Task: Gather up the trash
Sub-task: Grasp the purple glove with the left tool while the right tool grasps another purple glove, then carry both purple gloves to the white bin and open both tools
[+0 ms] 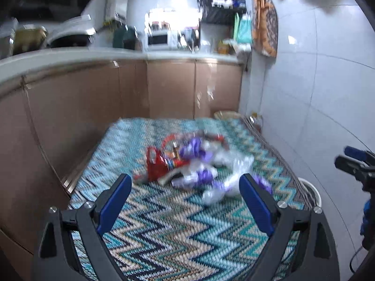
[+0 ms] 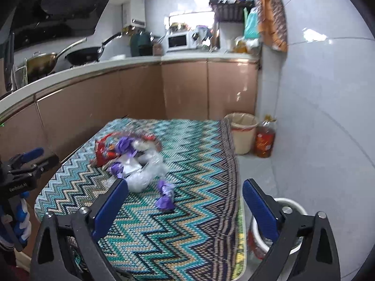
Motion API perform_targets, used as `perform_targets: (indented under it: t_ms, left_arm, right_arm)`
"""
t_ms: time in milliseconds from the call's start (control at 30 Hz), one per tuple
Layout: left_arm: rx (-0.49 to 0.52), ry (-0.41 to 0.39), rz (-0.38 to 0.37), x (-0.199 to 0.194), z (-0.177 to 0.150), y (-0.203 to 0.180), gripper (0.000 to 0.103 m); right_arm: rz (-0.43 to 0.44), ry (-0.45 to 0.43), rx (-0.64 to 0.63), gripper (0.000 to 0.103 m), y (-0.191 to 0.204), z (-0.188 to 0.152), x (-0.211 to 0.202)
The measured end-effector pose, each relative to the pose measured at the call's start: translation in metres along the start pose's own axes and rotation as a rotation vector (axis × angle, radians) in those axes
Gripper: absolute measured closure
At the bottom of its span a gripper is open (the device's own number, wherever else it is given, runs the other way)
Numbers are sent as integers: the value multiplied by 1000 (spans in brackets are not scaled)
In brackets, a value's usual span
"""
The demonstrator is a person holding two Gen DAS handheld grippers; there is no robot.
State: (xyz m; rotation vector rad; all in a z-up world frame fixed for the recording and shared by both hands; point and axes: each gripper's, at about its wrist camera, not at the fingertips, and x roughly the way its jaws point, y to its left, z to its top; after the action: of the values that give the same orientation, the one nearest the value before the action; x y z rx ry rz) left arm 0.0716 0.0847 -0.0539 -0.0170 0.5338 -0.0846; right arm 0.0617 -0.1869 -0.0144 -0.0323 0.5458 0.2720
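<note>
A pile of trash [image 1: 192,164] lies on a table covered with a zigzag cloth [image 1: 164,229]: a red wrapper [image 1: 155,164], purple crumpled pieces [image 1: 194,149] and clear plastic [image 1: 232,166]. It also shows in the right wrist view [image 2: 133,159], where one purple piece [image 2: 165,195] lies apart, nearer to me. My left gripper [image 1: 185,183] is open and empty, short of the pile. My right gripper [image 2: 185,187] is open and empty above the table's right part. A white bin [image 2: 281,224] stands on the floor right of the table.
A beige lined bin [image 2: 241,131] and an orange bottle [image 2: 264,140] stand on the floor at the far right corner. Brown cabinets [image 2: 140,89] and a counter with pans [image 2: 79,55] run behind and left. A tiled wall [image 2: 316,105] is on the right.
</note>
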Motion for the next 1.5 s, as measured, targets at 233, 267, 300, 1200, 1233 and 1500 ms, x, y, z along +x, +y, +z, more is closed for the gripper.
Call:
perform_targets:
  t_ms: [233,267,300,1200,1233,1500]
  left_arm:
    - [-54,137,-116,46,-7,9,12]
    - [-61,154,-125,54,-5,9,12]
    - [-67,166,-133,61,-3,8,12]
    - [-190,403,-183,194,-5,5,63]
    - [-187,402,-183,194,-5,5,63]
    - [-183,368,-179,171,-3,-1,80]
  right_arm:
    - [98,121,-15,35,13,1,51]
    - [115,141,-17,39,14,1,59]
    - [127,158,-17,40,15,0,66]
    - [235,435,27,67,5,-24,183]
    - [240,439,29,71,4,-25,185]
    - [269,403,12,78,9,-19,170]
